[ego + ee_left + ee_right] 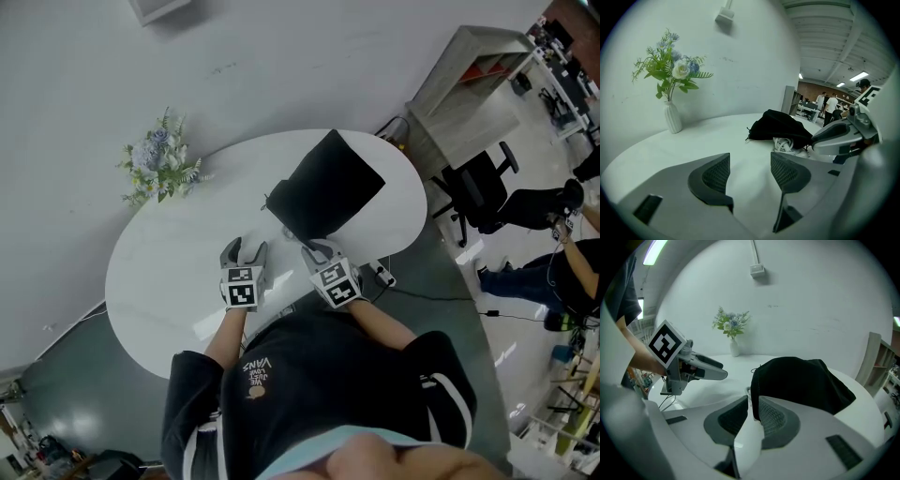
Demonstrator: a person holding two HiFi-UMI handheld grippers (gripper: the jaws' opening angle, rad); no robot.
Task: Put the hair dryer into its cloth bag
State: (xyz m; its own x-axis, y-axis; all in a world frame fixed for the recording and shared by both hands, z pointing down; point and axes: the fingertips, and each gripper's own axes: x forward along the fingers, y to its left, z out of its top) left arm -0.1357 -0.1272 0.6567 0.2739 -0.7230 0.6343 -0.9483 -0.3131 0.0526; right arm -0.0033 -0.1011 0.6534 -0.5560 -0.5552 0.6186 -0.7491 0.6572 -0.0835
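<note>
Black cloth bag (328,187) lies slumped on a white round table (169,272), its mouth turned toward the person working with 2 hand-held grippers. The right gripper (319,248) is clenched on the bag's near hem, and the right gripper view shows a fold of black fabric caught between its jaws. The left gripper (244,251) hovers just beside it over bare tabletop, jaws apart and holding nothing.

No dryer body shows in any of the 3 views. A coil of white cord (783,144) spills onto the table at the bag's mouth. The bag sits bulged rather than flat, which suggests the dryer is already inside, or mostly so, though the pictures cannot confirm it.

On that reading the main step looks done. What seems left is to tuck the loose cord in and perhaps draw the mouth closed. With the right gripper pinning the hem, the free left gripper appears well placed to gather the cord.

A vase of flowers (159,164) stands well apart at the table's far edge, clear of the work.
</note>
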